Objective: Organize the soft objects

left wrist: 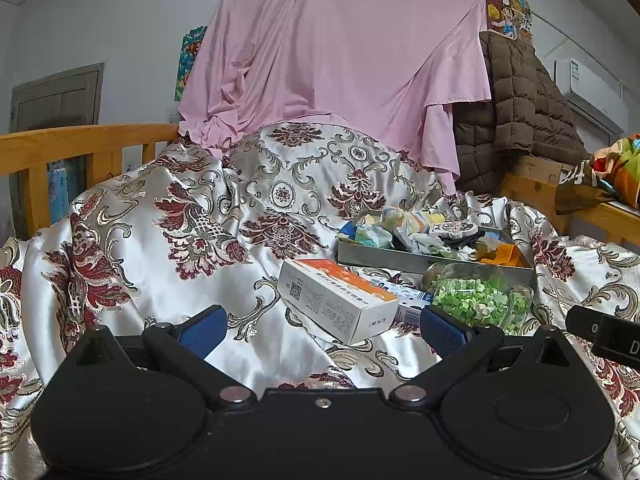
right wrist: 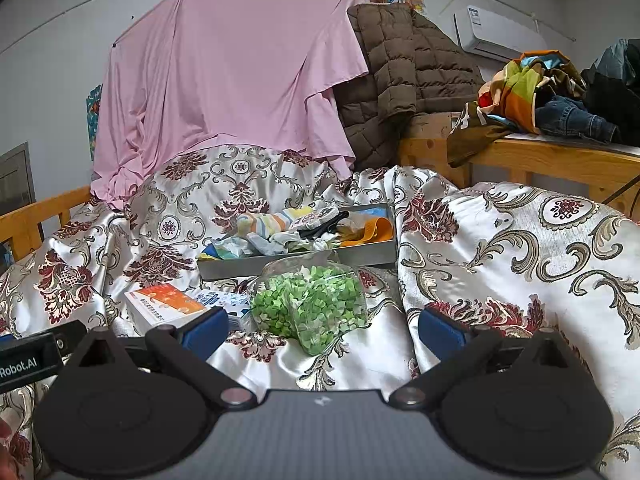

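Both grippers, left gripper [left wrist: 324,330] and right gripper [right wrist: 322,330], are held spread wide and empty above the satin bedspread [left wrist: 160,240]. Soft cloths [right wrist: 280,228] are piled in a grey tray [right wrist: 288,262] well beyond them. Between are found an orange-white box [left wrist: 340,300] and a jar of green bits [right wrist: 310,304].

Bed with wooden rails [right wrist: 560,156], covered by a satin floral bedspread [left wrist: 168,216], rumpled. Directly on it: grey tray [right wrist: 280,262] of mixed cloth items, clear jar of green bits [right wrist: 308,304] on its side, orange-white box [left wrist: 340,300], small blue-white box [right wrist: 228,302] between them.
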`<state>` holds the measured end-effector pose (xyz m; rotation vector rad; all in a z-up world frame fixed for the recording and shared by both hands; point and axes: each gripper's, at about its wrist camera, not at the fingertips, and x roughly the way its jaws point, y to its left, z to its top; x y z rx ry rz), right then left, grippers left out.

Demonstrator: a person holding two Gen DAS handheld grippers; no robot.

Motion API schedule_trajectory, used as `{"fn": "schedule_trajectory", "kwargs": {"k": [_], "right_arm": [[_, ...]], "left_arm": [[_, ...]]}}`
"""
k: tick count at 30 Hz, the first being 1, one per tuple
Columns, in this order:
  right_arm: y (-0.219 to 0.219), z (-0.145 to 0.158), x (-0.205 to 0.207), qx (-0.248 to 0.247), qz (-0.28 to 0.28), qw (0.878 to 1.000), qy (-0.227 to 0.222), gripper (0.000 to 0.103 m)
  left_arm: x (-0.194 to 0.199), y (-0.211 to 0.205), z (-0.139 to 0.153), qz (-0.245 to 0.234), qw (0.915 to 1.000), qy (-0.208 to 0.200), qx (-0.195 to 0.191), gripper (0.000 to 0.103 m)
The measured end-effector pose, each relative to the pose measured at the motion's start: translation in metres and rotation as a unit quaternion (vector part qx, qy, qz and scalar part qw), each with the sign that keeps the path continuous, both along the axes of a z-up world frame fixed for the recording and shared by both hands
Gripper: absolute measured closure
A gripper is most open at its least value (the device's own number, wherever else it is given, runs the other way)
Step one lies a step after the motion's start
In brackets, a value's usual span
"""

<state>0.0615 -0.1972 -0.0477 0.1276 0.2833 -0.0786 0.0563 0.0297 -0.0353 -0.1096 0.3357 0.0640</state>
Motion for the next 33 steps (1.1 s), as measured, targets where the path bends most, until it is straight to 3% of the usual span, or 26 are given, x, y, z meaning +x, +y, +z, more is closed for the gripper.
{"fn": "schedule_trajectory", "kwargs": {"k": [27,33], "right_arm": [[0.001,-0.005,-0.0002,0.002,0.004,1.0,0.007,0.0],[-0.0001,-0.0043,0.0,-0.002,0.003,1.0,0.007,0.0]], "left_arm": [[0.001,-0.0002,-0.0017,0.001,1.0,0.001,0.001,0.001],[0.0043,0.0017,-0.0087,0.002,0.9995,0.024,-0.02,0.001]]}}
